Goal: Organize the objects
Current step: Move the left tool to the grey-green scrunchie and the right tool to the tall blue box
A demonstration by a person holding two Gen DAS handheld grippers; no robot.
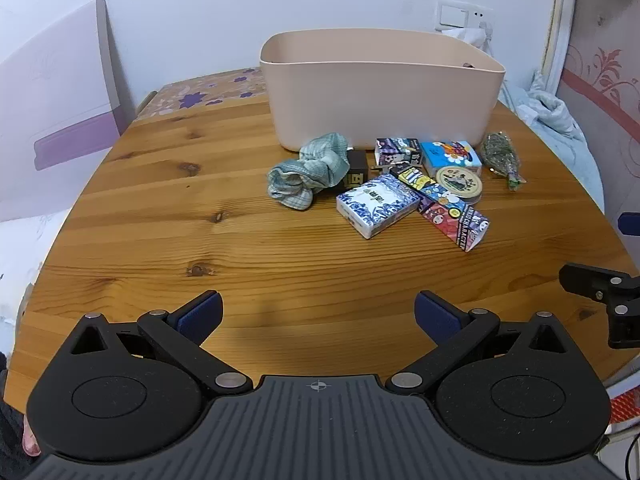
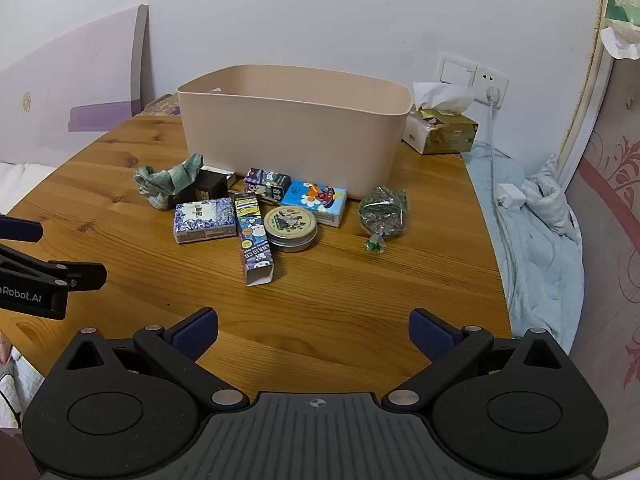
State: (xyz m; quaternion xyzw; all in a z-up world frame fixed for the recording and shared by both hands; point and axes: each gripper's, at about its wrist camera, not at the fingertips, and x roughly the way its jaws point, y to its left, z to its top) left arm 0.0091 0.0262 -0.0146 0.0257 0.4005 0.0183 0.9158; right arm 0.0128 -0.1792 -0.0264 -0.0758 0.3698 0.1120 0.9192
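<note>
A beige plastic bin (image 1: 380, 92) (image 2: 292, 128) stands at the back of the wooden table (image 1: 200, 220) (image 2: 340, 300). In front of it lie a green checked cloth (image 1: 308, 170) (image 2: 166, 182), a blue-white patterned box (image 1: 376, 204) (image 2: 204, 220), a long cartoon box (image 1: 448, 208) (image 2: 252, 236), a round tin (image 1: 459, 184) (image 2: 291, 226), a blue tissue pack (image 1: 450, 158) (image 2: 316, 202), a small purple box (image 1: 398, 151) (image 2: 266, 184), a dark box (image 1: 356, 168) (image 2: 204, 192) and a green wrapped packet (image 1: 502, 158) (image 2: 384, 212). My left gripper (image 1: 318, 316) and right gripper (image 2: 314, 330) are open and empty, near the front edge.
A tissue box (image 2: 440, 130) stands right of the bin by a wall socket (image 2: 490, 80) with a white cable. A blue blanket (image 2: 540, 232) lies off the table's right edge. A purple-white board (image 1: 56, 100) leans at the left.
</note>
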